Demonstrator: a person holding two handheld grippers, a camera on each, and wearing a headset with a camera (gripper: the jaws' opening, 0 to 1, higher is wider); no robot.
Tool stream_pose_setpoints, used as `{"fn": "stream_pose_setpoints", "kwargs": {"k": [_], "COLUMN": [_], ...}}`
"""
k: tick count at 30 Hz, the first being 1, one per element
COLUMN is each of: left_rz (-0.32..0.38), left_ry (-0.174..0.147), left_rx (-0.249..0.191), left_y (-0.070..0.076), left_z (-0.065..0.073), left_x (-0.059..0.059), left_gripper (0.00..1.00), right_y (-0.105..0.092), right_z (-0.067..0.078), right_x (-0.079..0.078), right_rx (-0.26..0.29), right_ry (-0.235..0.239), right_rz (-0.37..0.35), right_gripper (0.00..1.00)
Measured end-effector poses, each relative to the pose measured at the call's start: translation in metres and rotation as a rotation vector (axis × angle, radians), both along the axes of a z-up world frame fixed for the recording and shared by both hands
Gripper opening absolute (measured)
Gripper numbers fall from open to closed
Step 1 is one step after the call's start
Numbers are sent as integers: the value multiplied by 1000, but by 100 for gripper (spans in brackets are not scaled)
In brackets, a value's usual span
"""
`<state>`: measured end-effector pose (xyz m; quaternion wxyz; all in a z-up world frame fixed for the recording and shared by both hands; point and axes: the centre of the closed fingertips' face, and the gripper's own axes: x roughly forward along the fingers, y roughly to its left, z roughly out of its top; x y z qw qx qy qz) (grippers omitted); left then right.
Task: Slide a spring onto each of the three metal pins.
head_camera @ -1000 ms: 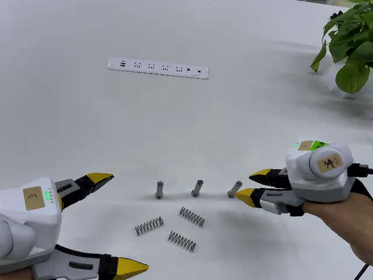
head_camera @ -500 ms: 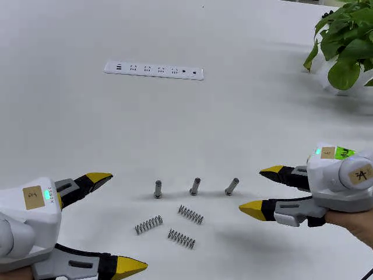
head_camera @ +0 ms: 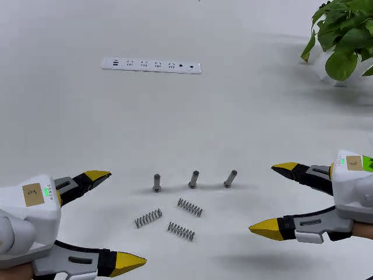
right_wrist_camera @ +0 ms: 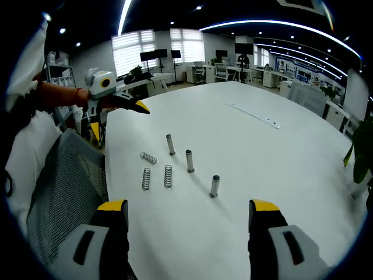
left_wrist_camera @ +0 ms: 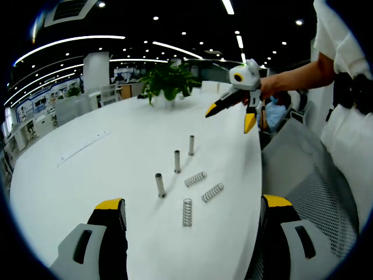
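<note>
Steel pins (head_camera: 193, 178) stand bare at lower centre, springs (head_camera: 190, 207) loose below, after the right gripper (head_camera: 273, 197) drew back and spread wide; left gripper (head_camera: 116, 217) gapes too, threading unstarted

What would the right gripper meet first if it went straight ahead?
Probably the nearest pin, almost centred ahead of the right gripper; depth is unclear, so it might pass over it.

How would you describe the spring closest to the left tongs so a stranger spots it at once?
On the white table, nearer the person than the long power strip, three metal pins stand in a row with three springs lying before them. The leftmost spring lies alone before the left pin; the other two sit close together to its right.
</note>
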<state>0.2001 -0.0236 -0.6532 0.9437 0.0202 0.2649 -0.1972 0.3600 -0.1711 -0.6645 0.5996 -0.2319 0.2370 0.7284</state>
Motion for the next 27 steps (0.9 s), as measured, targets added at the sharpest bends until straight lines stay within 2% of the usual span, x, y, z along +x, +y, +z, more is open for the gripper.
{"fn": "stream_pose_setpoints", "kwargs": {"k": [3, 11, 12, 15, 19, 21, 22, 27], "left_rz": [-1, -16, -18, -28, -40, -53, -58, -88], "left_ry": [11, 82, 102, 135, 209, 222, 245, 296], "left_rx": [11, 45, 59, 74, 106, 121, 136, 175], "left_y": [2, 5, 7, 8, 10, 9, 9, 5], "left_z": [-3, -18, -21, -27, -41, -46, -50, -65], "left_x": [-1, 0, 0, 2, 4, 6, 6, 11], "left_gripper": [94, 81, 77, 67, 55, 49, 47, 40], "right_y": [-4, -13, -14, -16, -17, -18, -19, -19], "right_z": [1, 1, -1, -3, -2, -5, -6, -6], "right_x": [-2, -7, -7, -6, -8, -6, -6, -3], "right_rx": [2, 12, 10, 9, 11, 11, 10, 20], "right_ry": [0, 2, 2, 6, 9, 11, 10, 12], "right_rz": [-3, -1, 0, -3, -7, -8, -7, -13], "right_gripper": [87, 89, 89, 89, 89, 89, 89, 88]}}
